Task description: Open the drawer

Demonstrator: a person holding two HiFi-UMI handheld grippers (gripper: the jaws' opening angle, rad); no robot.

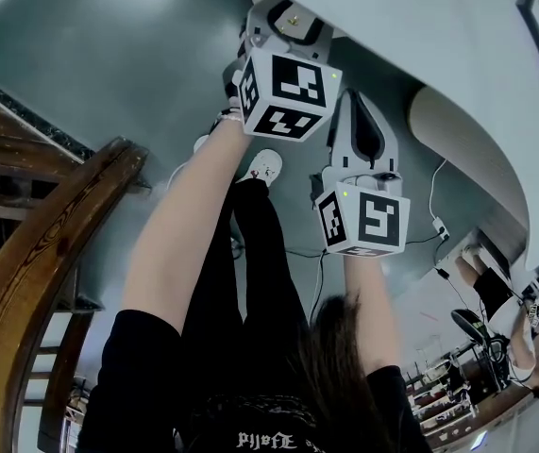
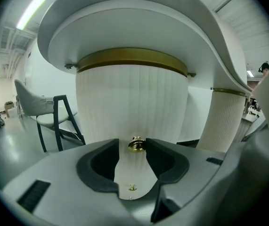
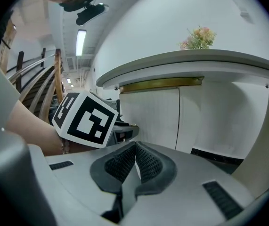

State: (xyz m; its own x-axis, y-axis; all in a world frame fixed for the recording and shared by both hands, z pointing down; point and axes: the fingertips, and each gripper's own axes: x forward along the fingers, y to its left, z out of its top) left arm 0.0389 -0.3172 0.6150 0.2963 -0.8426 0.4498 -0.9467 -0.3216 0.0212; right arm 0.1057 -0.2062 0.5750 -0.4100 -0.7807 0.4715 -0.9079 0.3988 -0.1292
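a white curved worktop (image 2: pixel 139 27) with a rounded overhanging edge fills most of the left gripper view, above a grey-green floor (image 1: pixel 109 64). under the overhang runs a gold band (image 2: pixel 132 58), and below that band sits the drawer (image 2: pixel 129 102), its front white, ribbed and bowed outward. to the right of the drawer, set apart from it, stands a ribbed white column (image 2: pixel 226 119) with its own gold ring at the top. a wooden stair rail (image 1: pixel 33 253) sweeps along the left of the head view, and a dark-framed chair (image 2: pixel 54 117) with a pale seat stands well to the left of the drawer.

we hold both tools out toward the drawer front on bare forearms. the left tool (image 2: pixel 133 143) is released: its jaws stand wide apart, straight in front of the drawer, and between their tips shows the drawer's brass knob (image 2: pixel 136 144), close to the right-hand pad, with no clamp on it that we can see. the right tool (image 3: pixel 134 149) is clenched on nothing, its ribbed pads meeting at the tips, and it hangs beside the left one, aimed at the white panels under the worktop. the left tool's marker cube (image 3: pixel 85 119) shows at the left of the right gripper view. a small spray of flowers (image 3: pixel 198 37) stands on top of the worktop.
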